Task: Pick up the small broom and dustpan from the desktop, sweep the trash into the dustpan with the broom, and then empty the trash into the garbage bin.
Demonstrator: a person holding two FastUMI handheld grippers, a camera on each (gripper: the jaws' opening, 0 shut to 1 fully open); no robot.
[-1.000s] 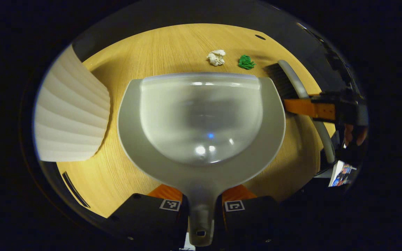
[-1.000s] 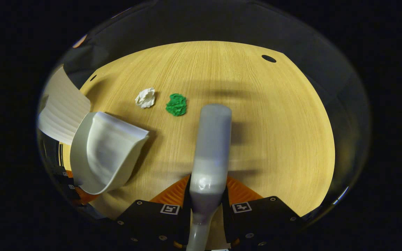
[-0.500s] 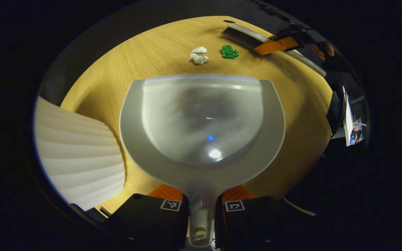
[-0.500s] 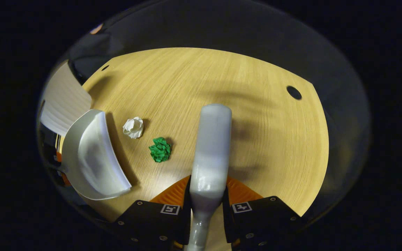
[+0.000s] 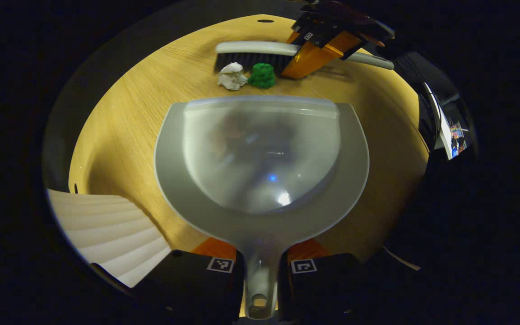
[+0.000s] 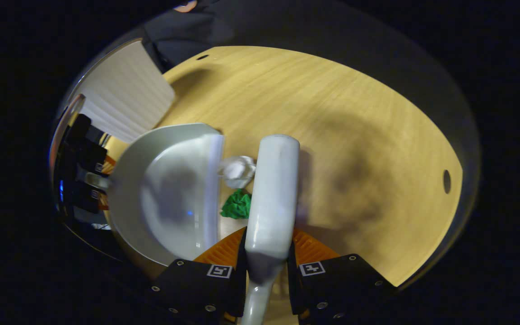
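Left gripper (image 5: 261, 266): both fingers clamped on the dustpan (image 5: 260, 167) handle, pointing forward and level. Right gripper (image 6: 266, 266): both fingers pressed on the broom (image 6: 272, 189) handle, angled down toward the table (image 6: 355, 126).

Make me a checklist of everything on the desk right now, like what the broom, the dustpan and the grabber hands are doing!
Surface: wooden desktop, with a round hole near one edge.
Job's things: broom bristles right behind the white paper ball and green paper ball; dustpan lip facing them, still empty. White ribbed garbage bin beside the desk.
Clutter: nothing seen besides the two balls.
Grippers: left gripper shut on the dustpan handle; right gripper shut on the broom handle.
Cables: nothing seen.
Surroundings: dark booth; a small picture card off the desk edge.
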